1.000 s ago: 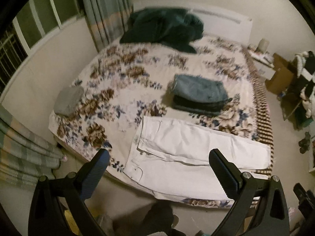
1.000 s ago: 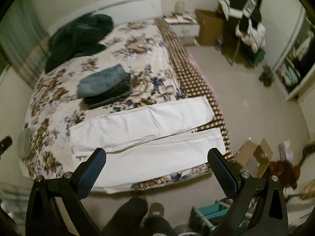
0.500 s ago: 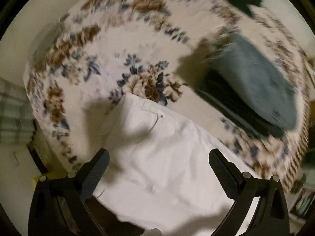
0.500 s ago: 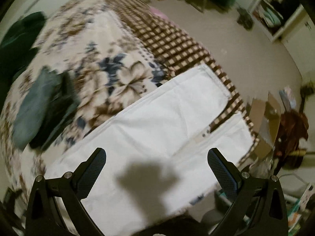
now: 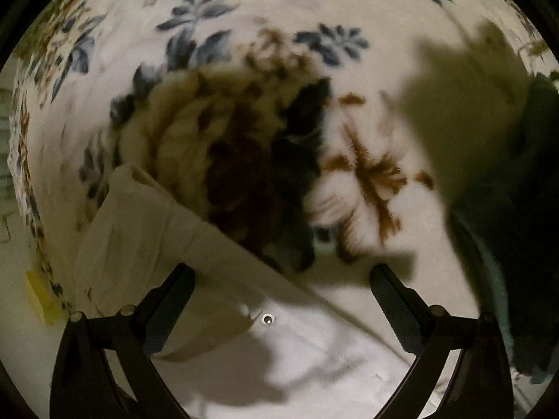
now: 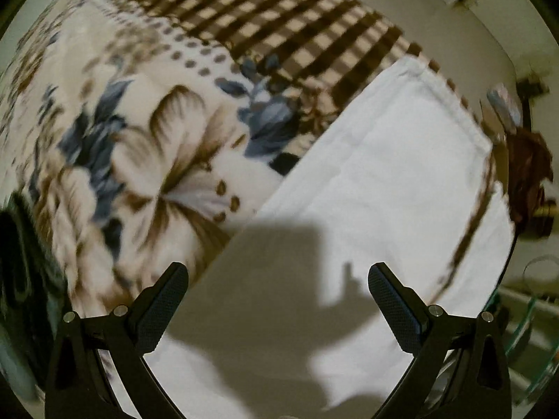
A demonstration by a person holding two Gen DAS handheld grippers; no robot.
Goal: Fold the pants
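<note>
Left gripper [image 5: 281,300]: your jaws stand wide apart and hold nothing. Between them, at the bottom centre of the left wrist view, lies the waistband end of the white pants [image 5: 216,300], with its metal button [image 5: 267,319] just below the midpoint. A second ago this gripper looked over the whole bed from well back; it has since dropped in close, so the cloth now fills the lower frame.

Right gripper [image 6: 277,300]: jaws likewise spread, empty. Between and above them in the right wrist view runs one pant leg [image 6: 377,174], lying flat, its hem [image 6: 450,101] at the upper right. The second leg's edge shows at the far right, apart from the first. This gripper too has closed in from a high, distant view.

Around the garment: floral blanket [image 5: 244,70], bare above the waistband; its brown checked border [image 6: 297,24] at the top of the right wrist view. A dark folded garment [image 5: 524,209] sits at the right edge of the left wrist view, near the pants; contact cannot be told.

Reading: the approach is complete at both ends, no fold made. You appear positioned to pinch waistband and leg; the motion blur hides whether either fingertip touches cloth.
</note>
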